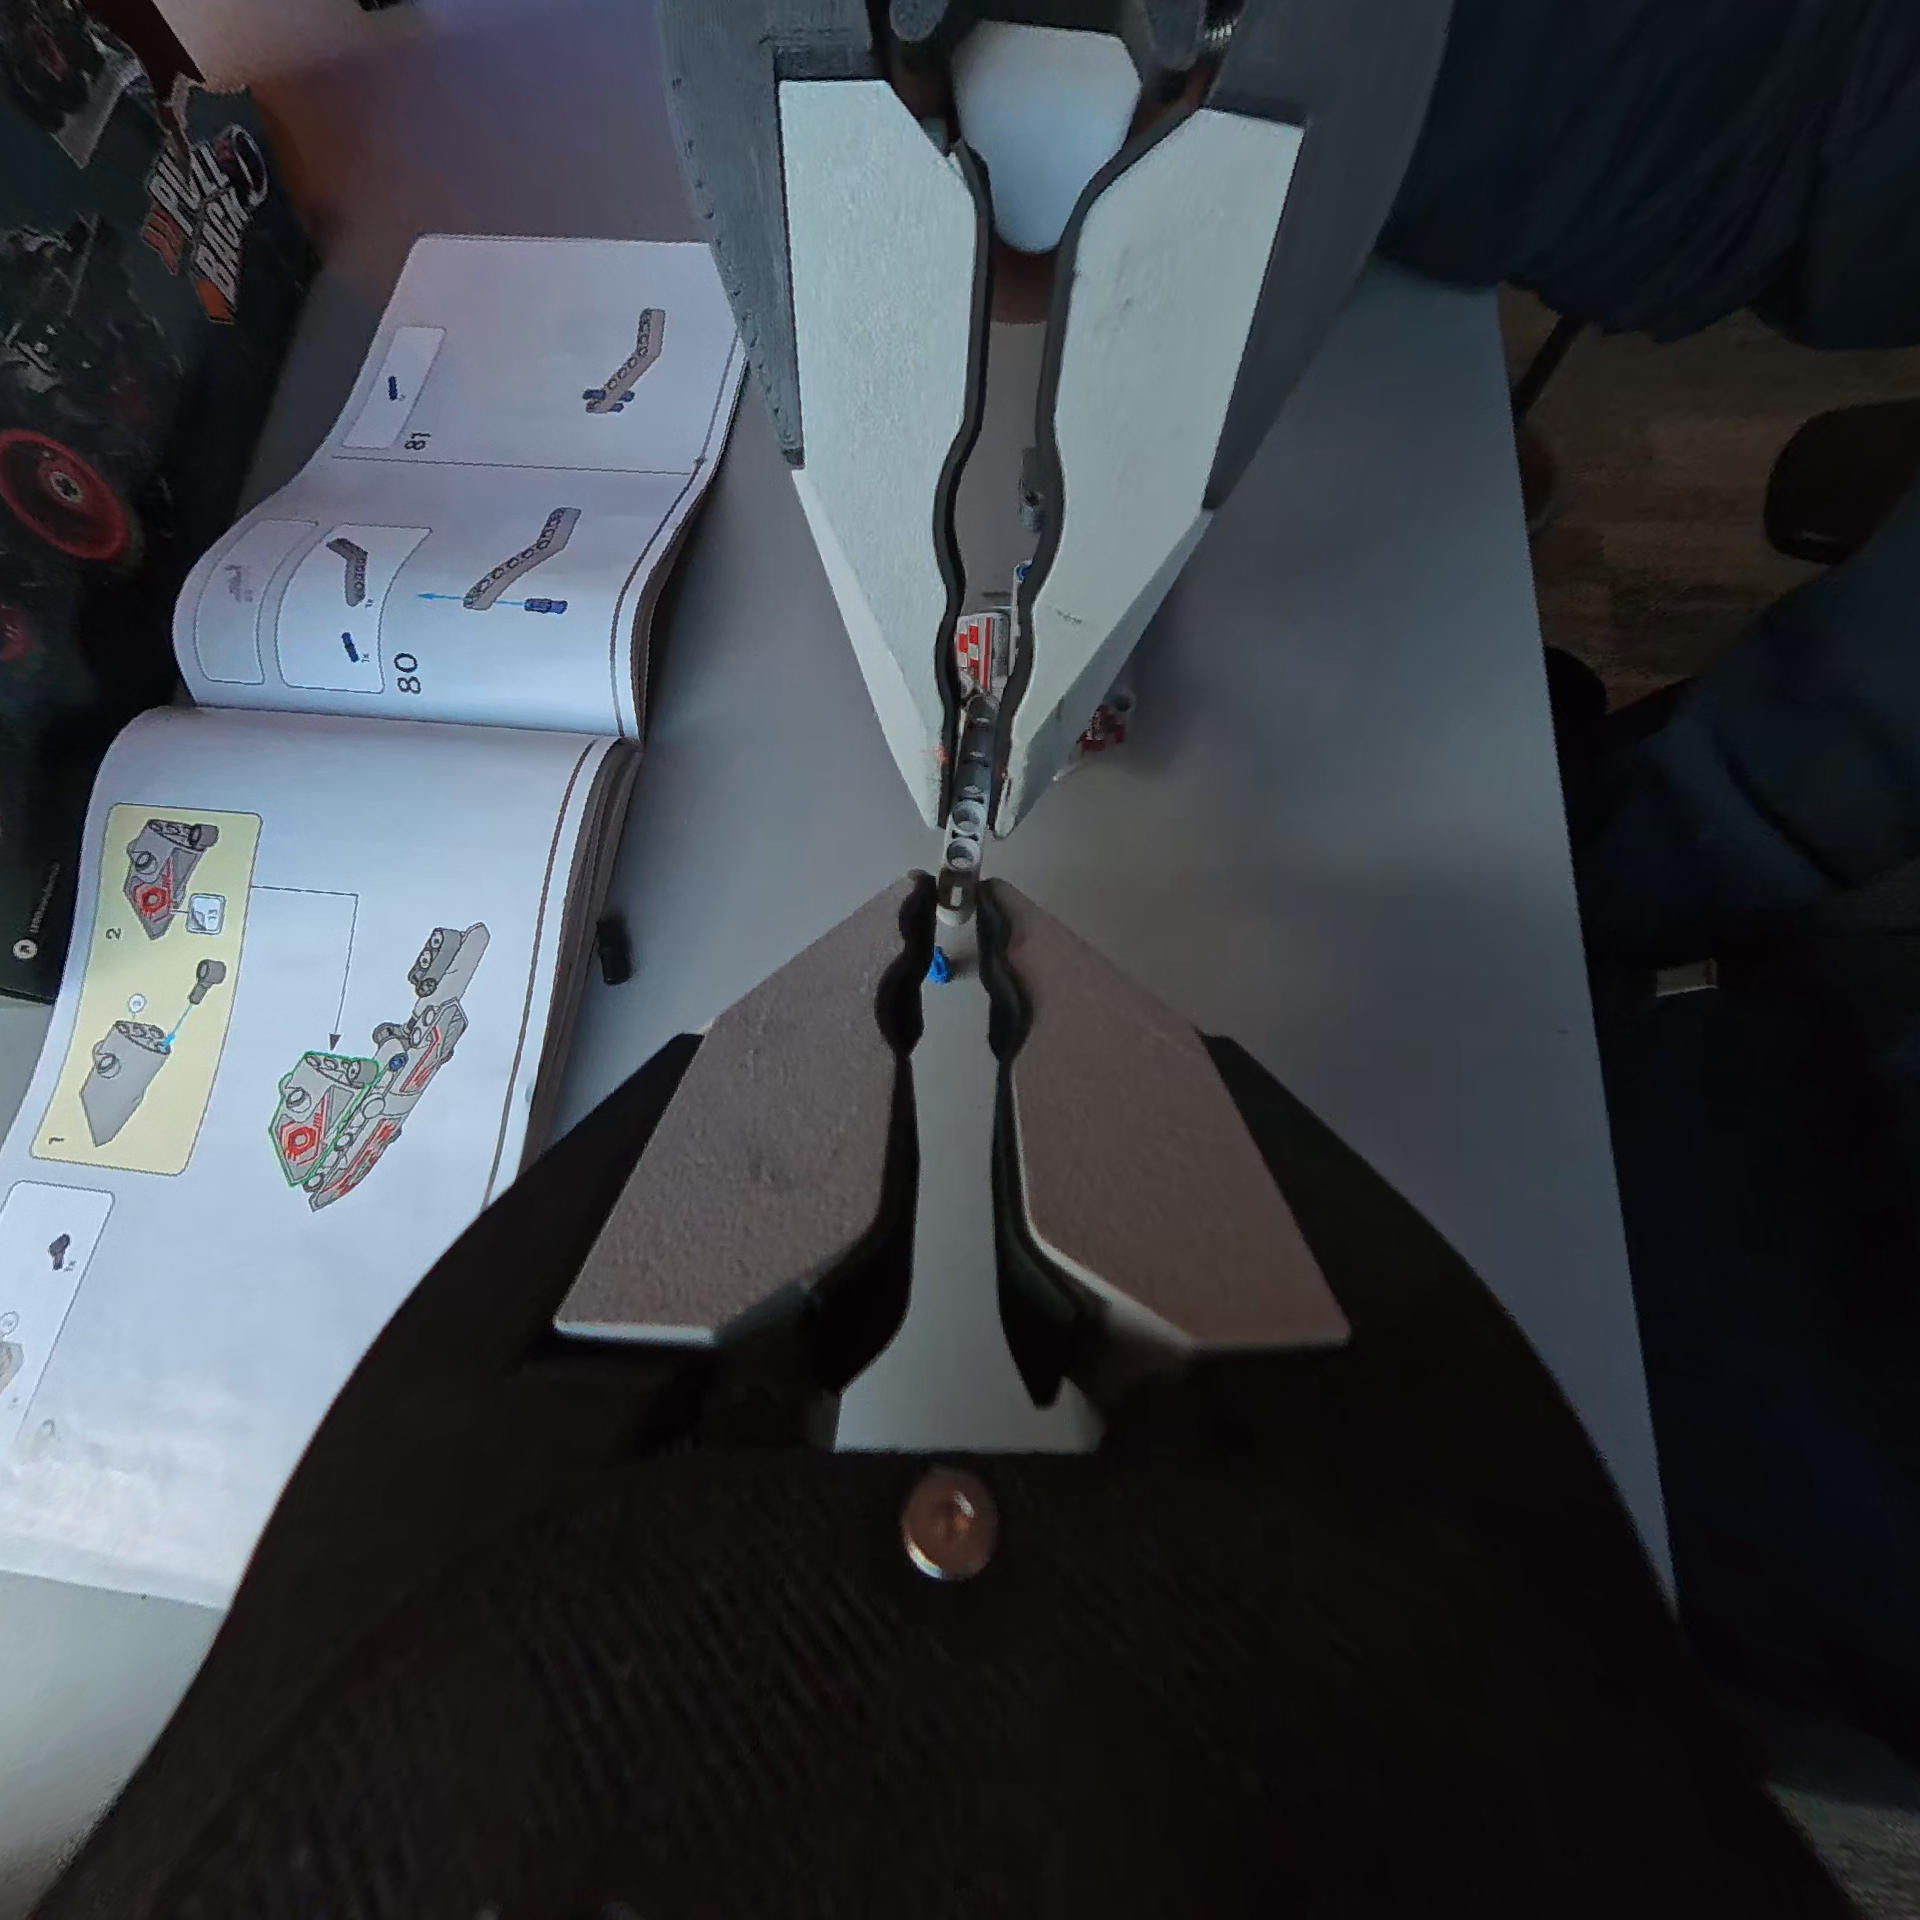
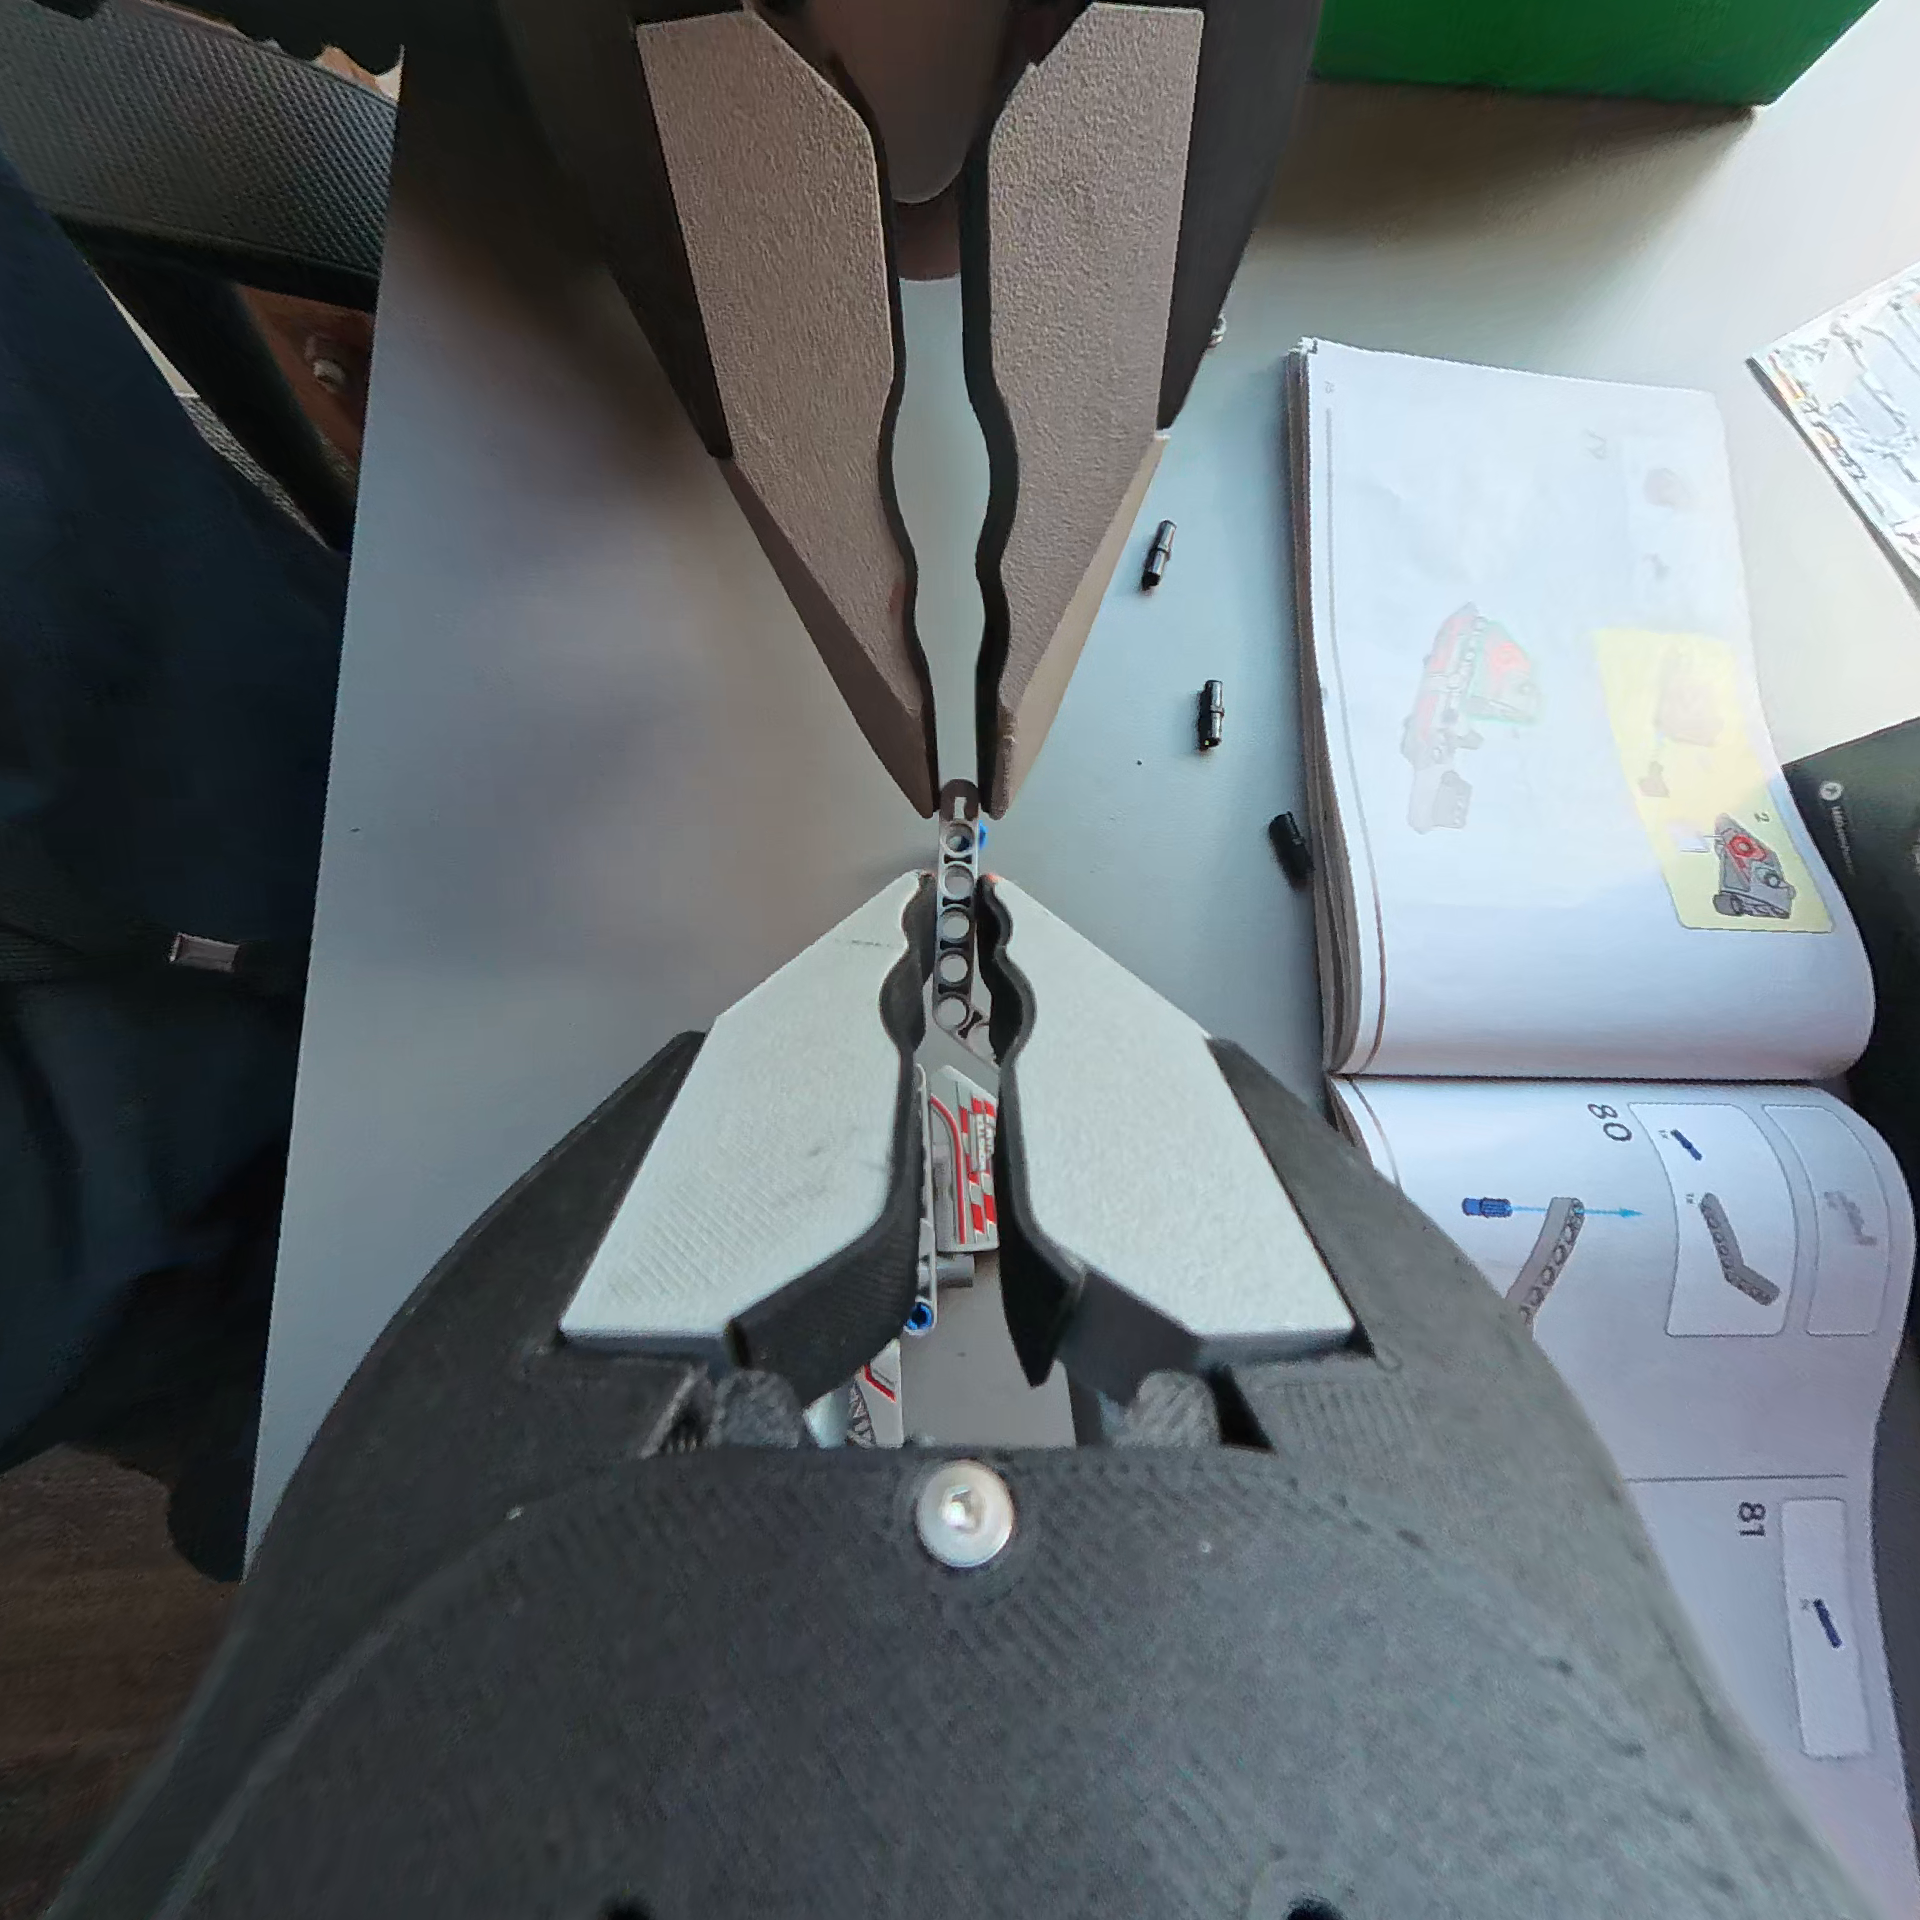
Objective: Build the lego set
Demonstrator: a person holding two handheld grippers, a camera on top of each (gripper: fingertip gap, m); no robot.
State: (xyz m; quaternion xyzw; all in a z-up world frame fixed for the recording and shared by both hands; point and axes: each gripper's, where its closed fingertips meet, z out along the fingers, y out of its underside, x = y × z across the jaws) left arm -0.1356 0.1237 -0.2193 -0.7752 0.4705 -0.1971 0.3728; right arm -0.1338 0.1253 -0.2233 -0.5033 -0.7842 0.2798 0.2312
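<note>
Writing shows on the open instruction booklet (image 2: 1558, 727) and the dark box (image 1: 114, 312); I do not copy it. My right gripper (image 2: 958, 883) is nearly closed, clamping the grey lego assembly (image 2: 956, 935), whose holed beam juts beyond my fingertips. My left gripper (image 1: 954, 894) faces it tip to tip, pinching the beam's end. Three black pins (image 2: 1210, 715) lie right of my right fingers, near the booklet.

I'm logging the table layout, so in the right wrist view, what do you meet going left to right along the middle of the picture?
Dark chair → bare grey table → holed grey beam held between both grippers → three small black pins → open instruction booklet.
</note>
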